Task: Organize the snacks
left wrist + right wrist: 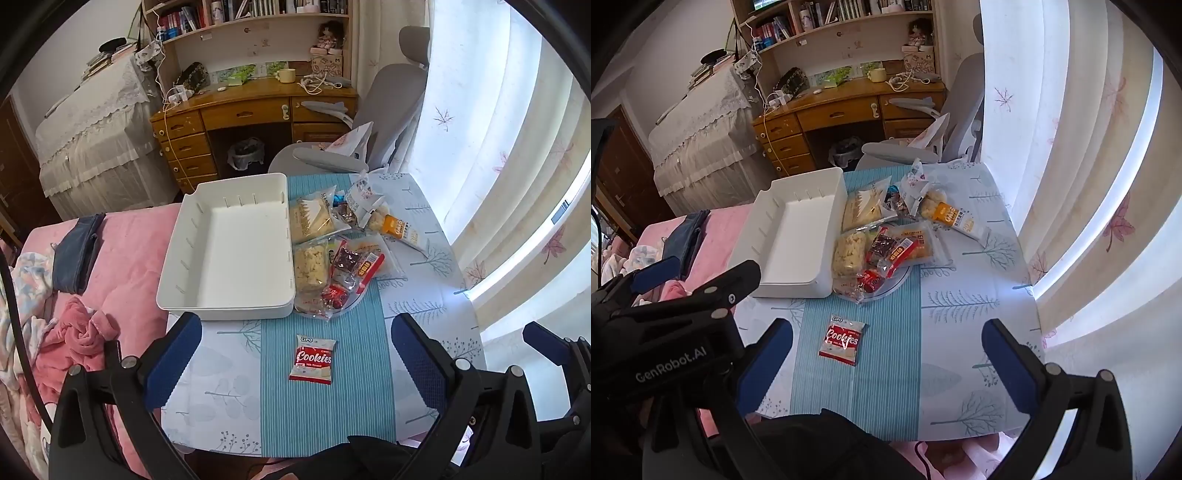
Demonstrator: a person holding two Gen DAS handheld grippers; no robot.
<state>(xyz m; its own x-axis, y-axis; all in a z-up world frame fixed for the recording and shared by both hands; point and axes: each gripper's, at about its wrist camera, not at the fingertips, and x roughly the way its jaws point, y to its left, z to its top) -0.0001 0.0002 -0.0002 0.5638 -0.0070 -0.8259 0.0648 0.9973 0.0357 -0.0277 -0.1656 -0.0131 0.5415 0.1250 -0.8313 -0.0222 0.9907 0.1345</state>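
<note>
An empty white bin (236, 251) (790, 240) stands at the table's left side. To its right lies a pile of snack packets (343, 251) (886, 236). A red and white Cookies packet (313, 359) (843, 339) lies alone on the striped runner, nearer to me. My left gripper (295, 362) is open and empty, hovering above the near table with the Cookies packet between its blue fingers (173, 362). My right gripper (886, 365) is open and empty, above the near table, just right of the Cookies packet. The left gripper (668, 280) also shows in the right wrist view.
The small table (424, 295) has a tree-print cloth and a teal runner. A pink bed (122, 266) lies to the left. A grey chair (369, 136) and a wooden desk (243, 110) stand behind. Curtains (498, 147) hang on the right.
</note>
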